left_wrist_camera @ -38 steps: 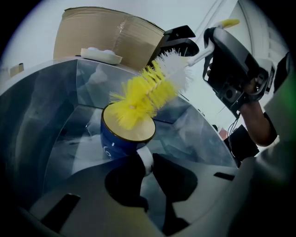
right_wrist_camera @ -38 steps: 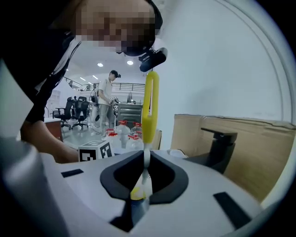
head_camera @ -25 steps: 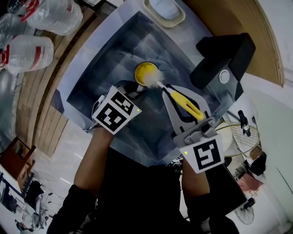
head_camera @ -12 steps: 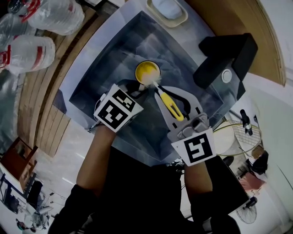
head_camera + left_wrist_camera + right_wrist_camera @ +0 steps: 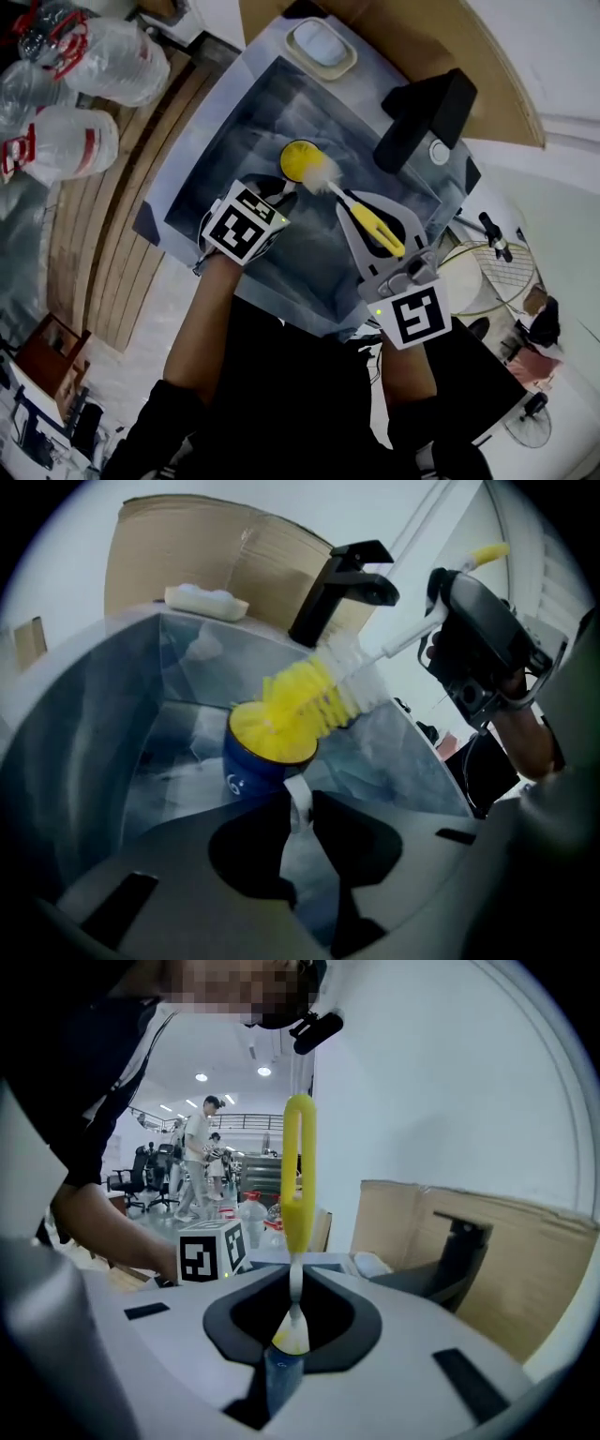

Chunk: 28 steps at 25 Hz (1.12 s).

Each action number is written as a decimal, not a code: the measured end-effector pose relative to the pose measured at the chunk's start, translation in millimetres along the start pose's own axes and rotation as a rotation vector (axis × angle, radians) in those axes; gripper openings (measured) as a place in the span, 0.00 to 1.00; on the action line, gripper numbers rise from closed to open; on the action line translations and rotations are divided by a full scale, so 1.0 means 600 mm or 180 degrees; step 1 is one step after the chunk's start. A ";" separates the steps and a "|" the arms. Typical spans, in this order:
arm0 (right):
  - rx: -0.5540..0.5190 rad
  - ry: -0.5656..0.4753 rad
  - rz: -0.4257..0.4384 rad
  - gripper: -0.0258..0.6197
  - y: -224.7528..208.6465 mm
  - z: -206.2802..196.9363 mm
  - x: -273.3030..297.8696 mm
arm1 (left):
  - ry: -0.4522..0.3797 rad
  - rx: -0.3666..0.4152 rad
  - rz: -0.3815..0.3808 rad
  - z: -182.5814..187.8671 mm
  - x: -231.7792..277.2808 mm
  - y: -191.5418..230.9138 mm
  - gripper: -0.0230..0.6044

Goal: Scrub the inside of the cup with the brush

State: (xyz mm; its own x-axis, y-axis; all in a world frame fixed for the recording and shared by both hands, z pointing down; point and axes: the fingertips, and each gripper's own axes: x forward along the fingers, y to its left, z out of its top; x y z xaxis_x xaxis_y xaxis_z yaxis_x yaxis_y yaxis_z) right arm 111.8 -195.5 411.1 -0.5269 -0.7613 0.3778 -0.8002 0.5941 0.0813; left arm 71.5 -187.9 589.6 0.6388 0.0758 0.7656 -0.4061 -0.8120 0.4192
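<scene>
The cup (image 5: 248, 766) — blue outside, yellow inside — stands near the middle of the sink (image 5: 234, 122) floor. It looks stiff, glazed, probably slippery when wet and breakable, so its white handle is the best hold. The left gripper (image 5: 298, 808) has that handle pinched in narrow jaws that have just been easing open. The brush (image 5: 319, 696) has soft bristles at the cup's mouth, and the right gripper (image 5: 293, 1297) is clamped on its thin stem. The cup's small white mark is unreadable.

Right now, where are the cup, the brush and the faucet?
cup (image 5: 248, 766), left gripper view, on its blue outer wall.
brush (image 5: 300, 705), left gripper view, on the yellow bristles.
faucet (image 5: 422, 117), head view, on its black body.
</scene>
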 end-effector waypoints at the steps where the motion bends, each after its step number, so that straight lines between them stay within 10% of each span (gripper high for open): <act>1: -0.0041 -0.0014 -0.0033 0.10 0.001 0.015 -0.012 | -0.0036 0.0027 0.0020 0.007 -0.015 0.001 0.18; 8: -0.0111 -0.0058 -0.0382 0.10 0.004 0.098 -0.087 | -0.0470 0.0462 0.0116 0.095 -0.157 -0.015 0.17; 19: 0.0233 -0.0706 -0.1016 0.10 -0.014 0.264 -0.305 | -0.2034 0.1140 0.0346 0.273 -0.466 -0.178 0.13; 28: 0.0511 -0.1068 -0.1883 0.10 0.012 0.245 -0.571 | -0.3254 0.1261 0.0886 0.257 -0.660 -0.387 0.11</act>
State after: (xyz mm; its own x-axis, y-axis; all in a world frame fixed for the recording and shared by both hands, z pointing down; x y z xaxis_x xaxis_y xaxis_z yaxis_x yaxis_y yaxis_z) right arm 244.3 31.8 146.7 -0.0289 -0.9996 0.0046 -0.9988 0.0290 0.0386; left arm 13.7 -118.8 113.8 0.8670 -0.4976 -0.0263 -0.4982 -0.8667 -0.0267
